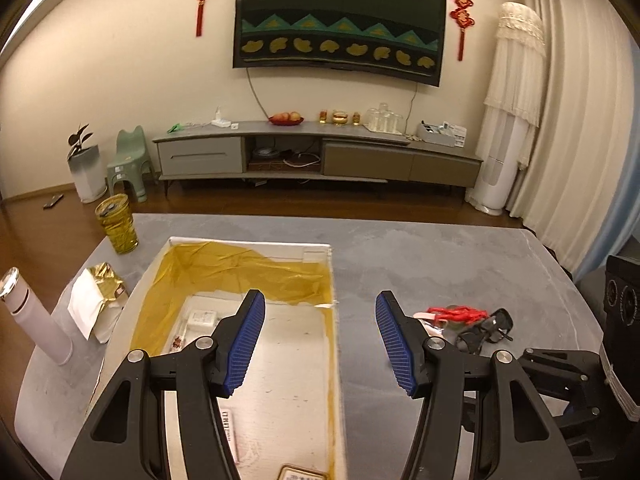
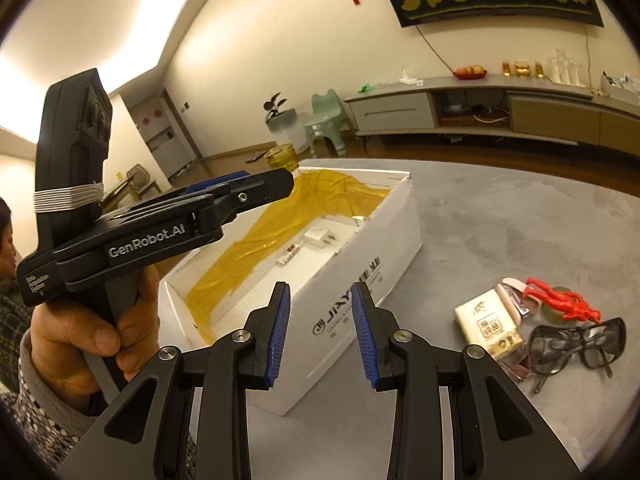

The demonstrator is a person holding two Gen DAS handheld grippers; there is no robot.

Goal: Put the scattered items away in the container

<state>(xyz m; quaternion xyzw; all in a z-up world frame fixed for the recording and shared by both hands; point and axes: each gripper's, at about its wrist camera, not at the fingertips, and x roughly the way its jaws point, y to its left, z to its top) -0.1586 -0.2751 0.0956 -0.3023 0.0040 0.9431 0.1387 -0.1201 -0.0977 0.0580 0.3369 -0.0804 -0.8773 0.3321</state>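
The left gripper (image 1: 320, 340) is hovering spread and empty over the white box (image 1: 316, 249). The right gripper (image 2: 322, 334), also spread, is showing what the left view half hides: tissue pack (image 2: 489, 327), red cord (image 2: 560, 298), dark glasses (image 2: 576, 342) right of the box.

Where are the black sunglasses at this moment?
The black plastic sunglasses lie on the grey table, right of the white cardboard box, beside the red coral-shaped ornament.
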